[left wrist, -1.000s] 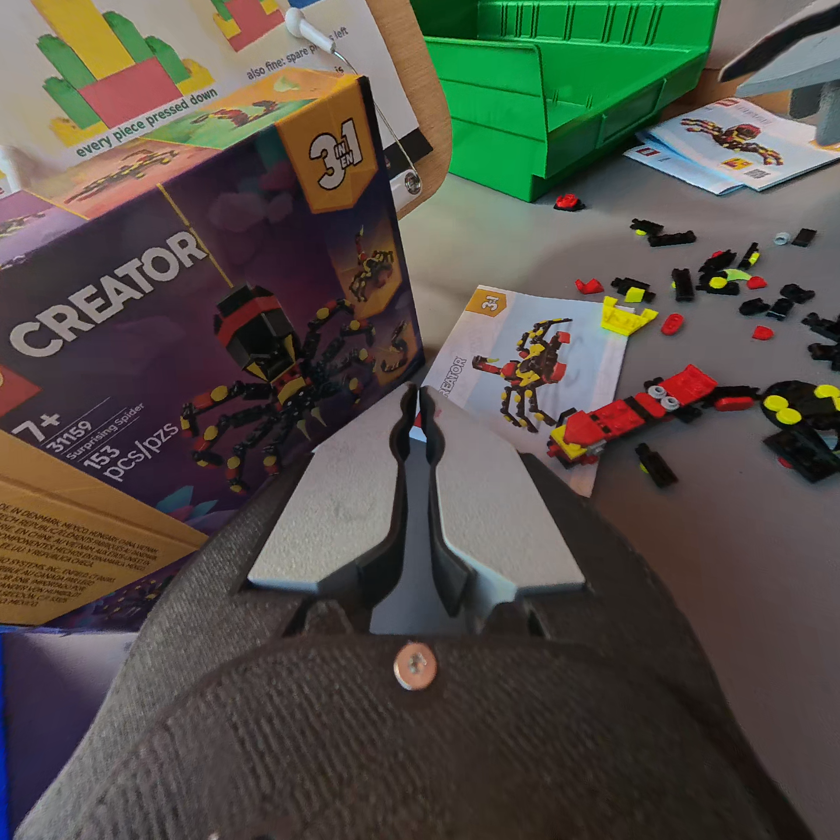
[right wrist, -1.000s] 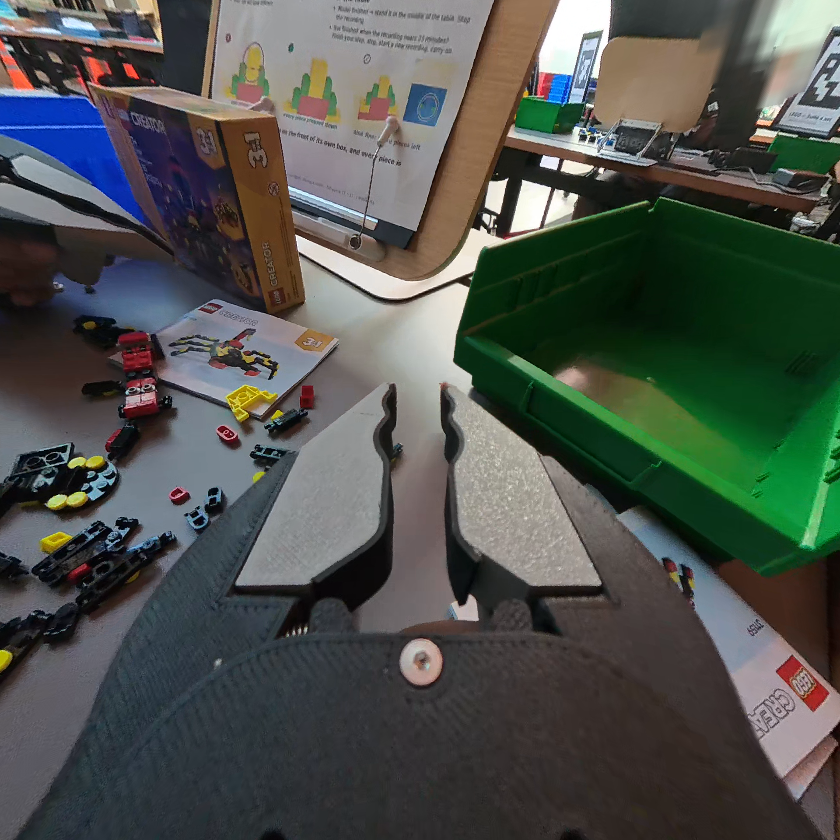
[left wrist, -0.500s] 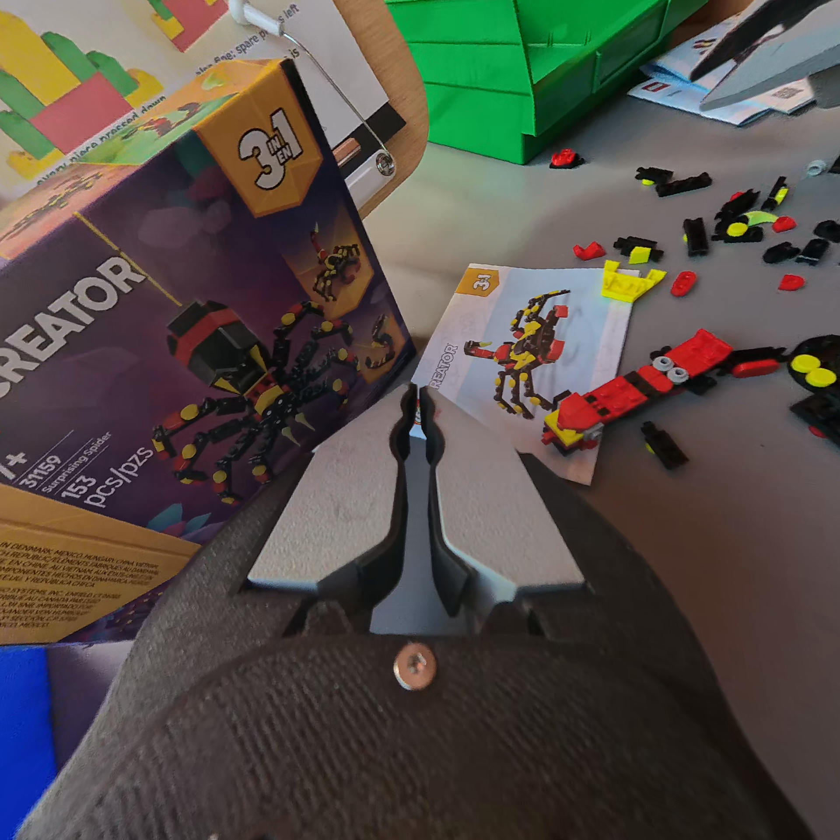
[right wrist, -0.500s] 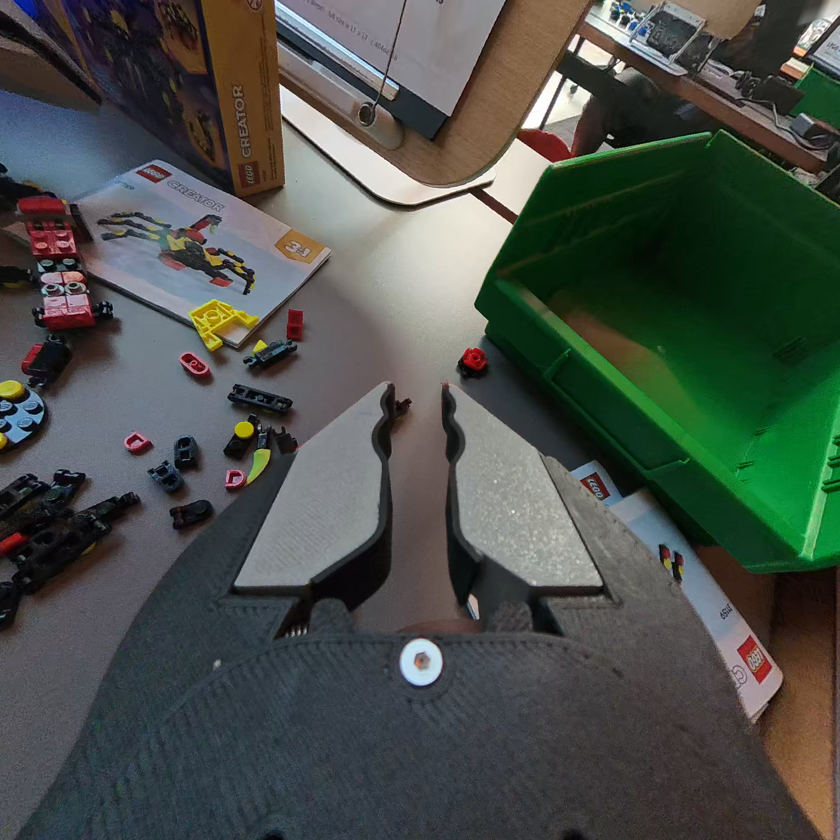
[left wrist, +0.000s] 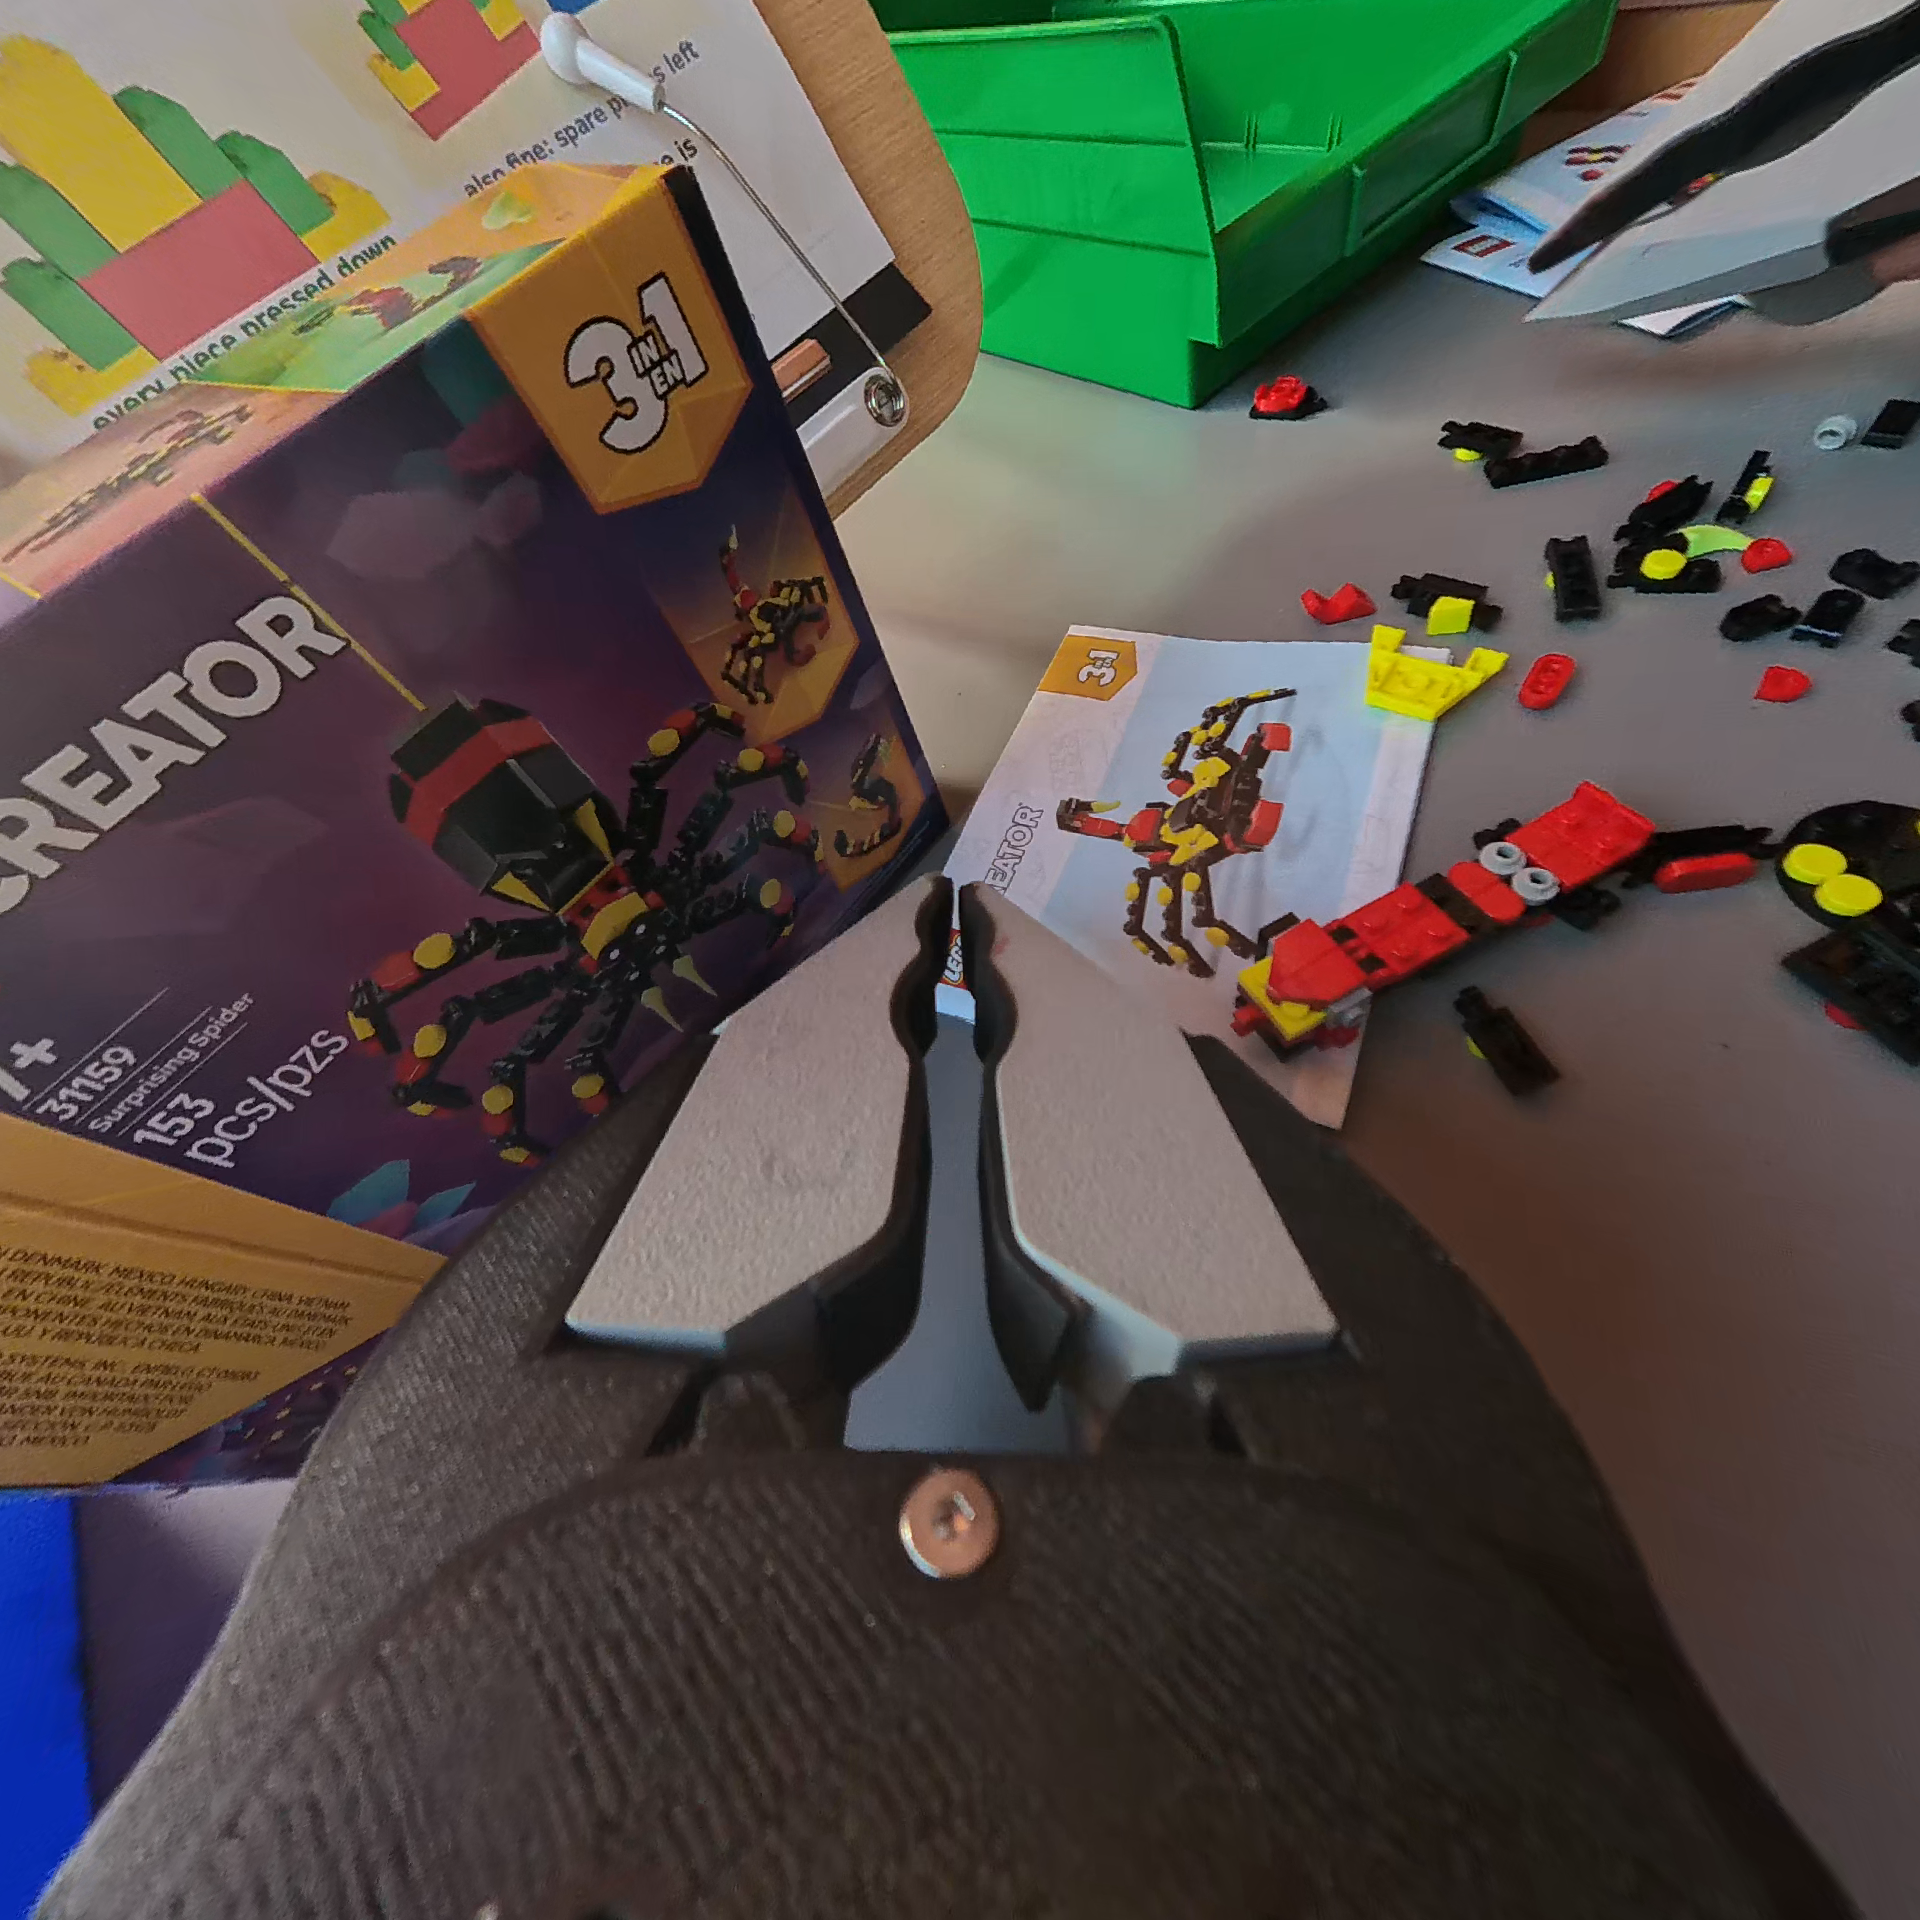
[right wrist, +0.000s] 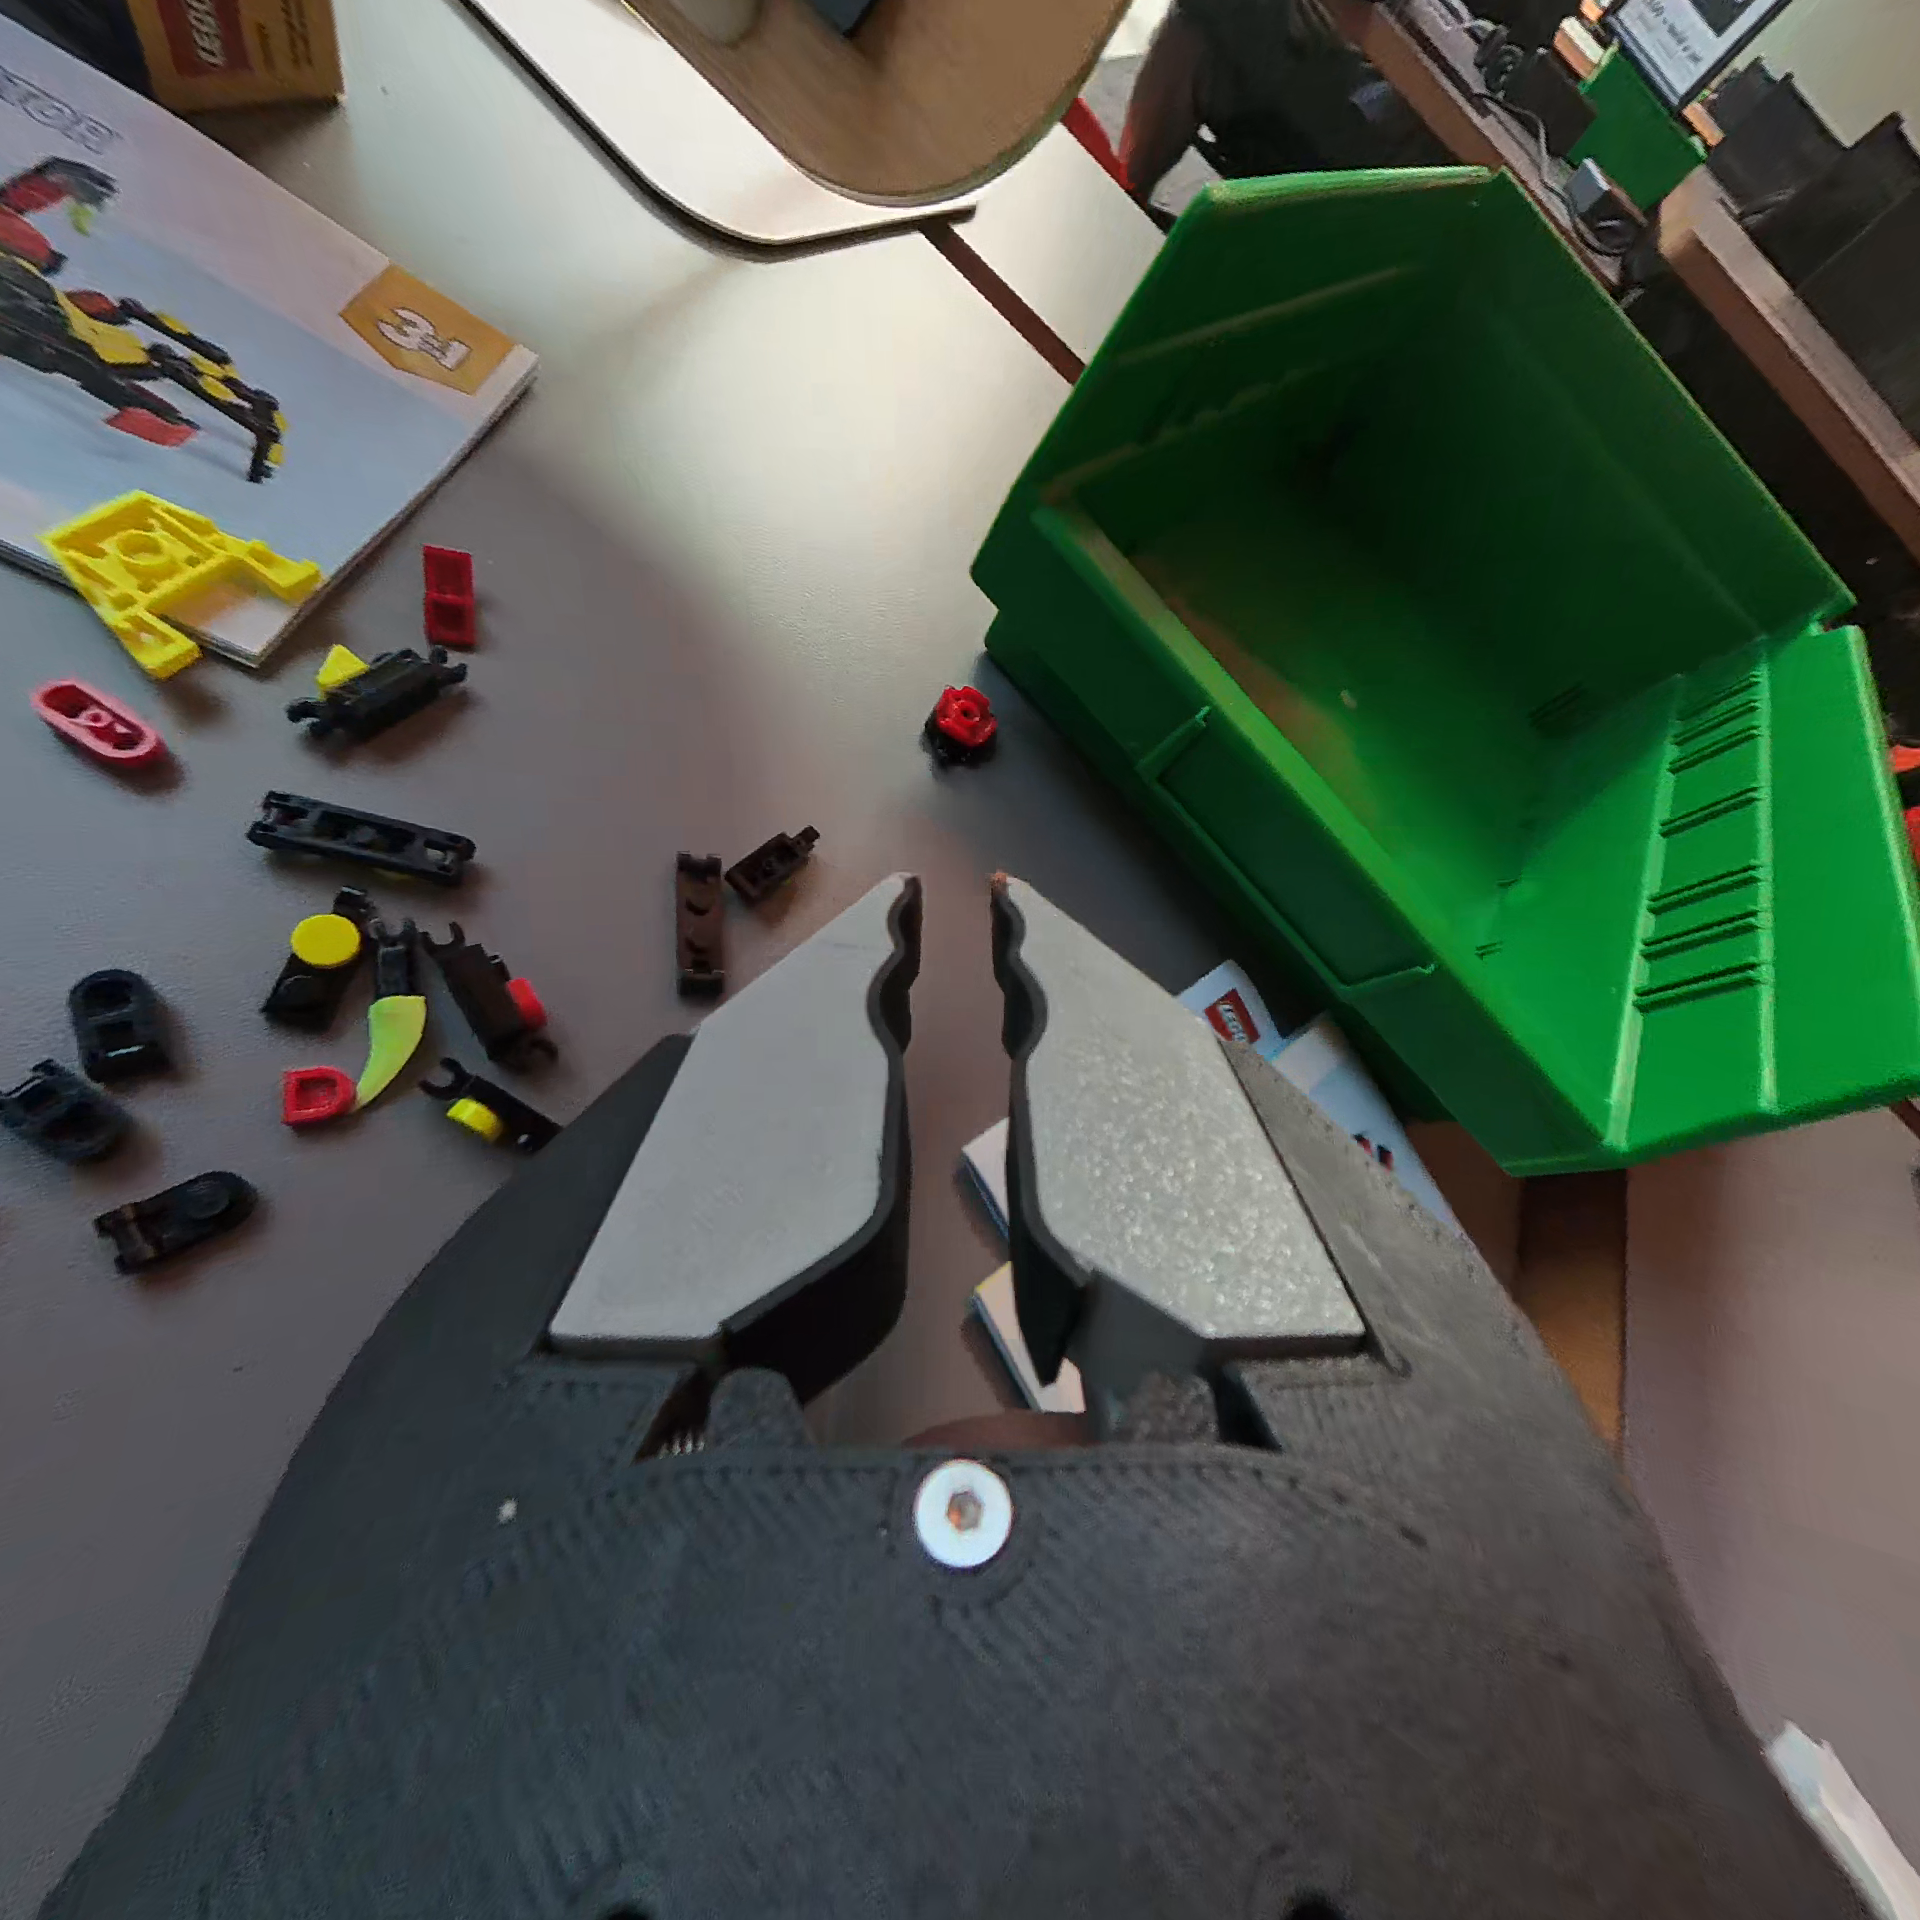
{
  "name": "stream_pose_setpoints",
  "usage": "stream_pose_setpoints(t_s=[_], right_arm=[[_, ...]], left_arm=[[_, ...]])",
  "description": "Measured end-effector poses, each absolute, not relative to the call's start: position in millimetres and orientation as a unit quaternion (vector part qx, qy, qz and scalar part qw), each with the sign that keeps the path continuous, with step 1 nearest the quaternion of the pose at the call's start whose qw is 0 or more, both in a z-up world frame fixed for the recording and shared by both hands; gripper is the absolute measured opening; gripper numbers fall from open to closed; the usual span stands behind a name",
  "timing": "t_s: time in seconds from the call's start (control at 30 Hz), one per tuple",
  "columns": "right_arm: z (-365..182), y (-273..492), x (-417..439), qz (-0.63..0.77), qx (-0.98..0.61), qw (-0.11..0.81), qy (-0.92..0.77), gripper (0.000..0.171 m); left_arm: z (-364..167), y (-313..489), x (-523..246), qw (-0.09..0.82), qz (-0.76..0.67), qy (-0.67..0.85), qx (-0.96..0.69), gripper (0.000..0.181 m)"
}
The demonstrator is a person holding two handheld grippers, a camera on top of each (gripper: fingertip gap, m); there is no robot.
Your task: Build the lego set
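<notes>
Left claw (left wrist: 957, 902): tips nearly touching, nothing between them; poised over the booklet (left wrist: 1226, 810) corner beside the lego box (left wrist: 416, 790).
Right claw (right wrist: 954, 896): slightly parted, empty; angled down above the worktop (right wrist: 727, 436), near 2 black pieces (right wrist: 727, 904).
Red stud piece (right wrist: 961, 719): just beside the green bin (right wrist: 1662, 831).
Red build (left wrist: 1444, 914): lies at the booklet's edge.

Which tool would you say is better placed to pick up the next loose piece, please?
Right tool: open, hovering beside the loose pieces. Left tool is nearly shut, aimed at the box.
</notes>
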State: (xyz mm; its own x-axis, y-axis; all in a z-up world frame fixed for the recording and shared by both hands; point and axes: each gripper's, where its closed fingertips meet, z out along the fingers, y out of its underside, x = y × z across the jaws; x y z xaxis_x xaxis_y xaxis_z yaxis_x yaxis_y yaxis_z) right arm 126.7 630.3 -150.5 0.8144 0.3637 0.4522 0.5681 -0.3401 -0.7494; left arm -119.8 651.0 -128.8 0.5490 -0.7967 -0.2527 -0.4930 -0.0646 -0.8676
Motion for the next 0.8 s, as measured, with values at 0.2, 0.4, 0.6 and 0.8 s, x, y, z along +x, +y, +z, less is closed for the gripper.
stream_pose_setpoints(t_s=[0.2,0.4,0.6,0.8], right_arm=[[-151,653,129,-0.144,-0.816,0.493,-0.266,0.011],[-158,679,119,-0.107,-0.846,0.468,-0.232,0.015],[-157,695,115,-0.037,-0.862,0.467,-0.194,0.012],[-168,694,111,0.002,-0.879,0.433,-0.2,0.002]], left_arm=[[-129,651,-119,0.512,-0.154,0.45,-0.716,0.0],[-130,651,-116,0.505,-0.158,0.453,-0.718,0.0],[-135,649,-111,0.498,-0.143,0.471,-0.714,0.0],[-138,647,-110,0.497,-0.127,0.484,-0.709,0.0]])
